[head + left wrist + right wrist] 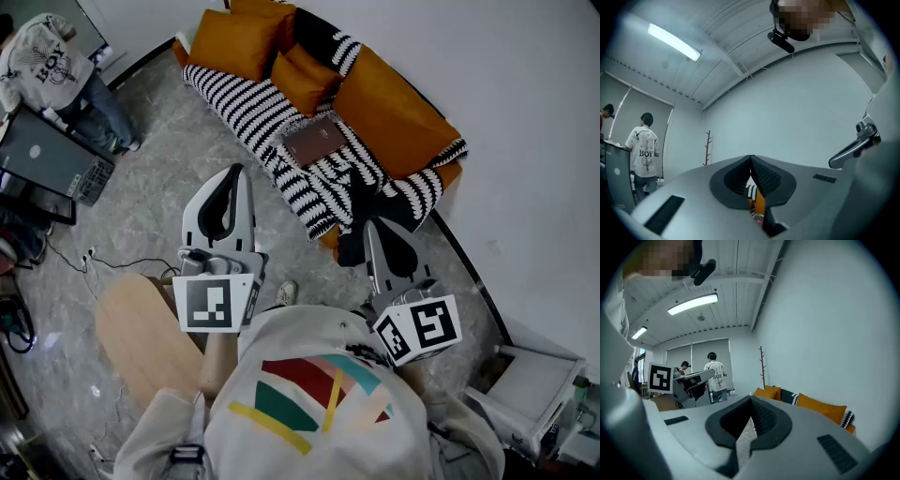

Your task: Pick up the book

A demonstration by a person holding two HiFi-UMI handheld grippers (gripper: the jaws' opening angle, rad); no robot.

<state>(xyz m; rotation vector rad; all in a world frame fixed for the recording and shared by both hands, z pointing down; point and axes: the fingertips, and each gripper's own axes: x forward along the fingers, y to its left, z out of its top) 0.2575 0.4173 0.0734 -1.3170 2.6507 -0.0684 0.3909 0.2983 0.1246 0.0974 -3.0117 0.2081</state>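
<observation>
Shirt [309, 394], head view: pale with coloured stripes, closest to the lens along the bottom edge; the sleeves reach up toward both tools
Left gripper [238, 171]: held over the grey floor [159, 216]; marker cube faces the camera; tips point toward the sofa, well apart from the book
Right gripper [369, 225]: near the sofa's front corner; its cube is tilted; tips lie close to the dark edge of the throw
Book [314, 140]: brown, lying flat on the striped blanket [248, 108] over the sofa seat; orange cushions [389, 112] behind it; neither gripper touches it
Bystander [42, 61]: white printed top, upper left, beside a desk with a laptop [37, 155]
Wooden board [141, 337]: rounded, low at the left, partly under the sleeve

Left gripper [750, 159], left gripper view: dark pads meet at the tips; nothing between them; a thin slit lower down shows a scrap of stripes and orange
Background: white wall; bare branch-like stand [708, 147]; bystander [644, 150] at the left edge; ceiling strip light [675, 42]

Right gripper [751, 400], right gripper view: pads closed together at the tips; empty; grey floor shows through the narrow wedge below
Cushions [820, 408]: orange, against the wall at right; the book cannot be made out
Left side: marker cube [659, 377] of the other gripper; two people [715, 373] by the window; stand [761, 366] near the corner
</observation>
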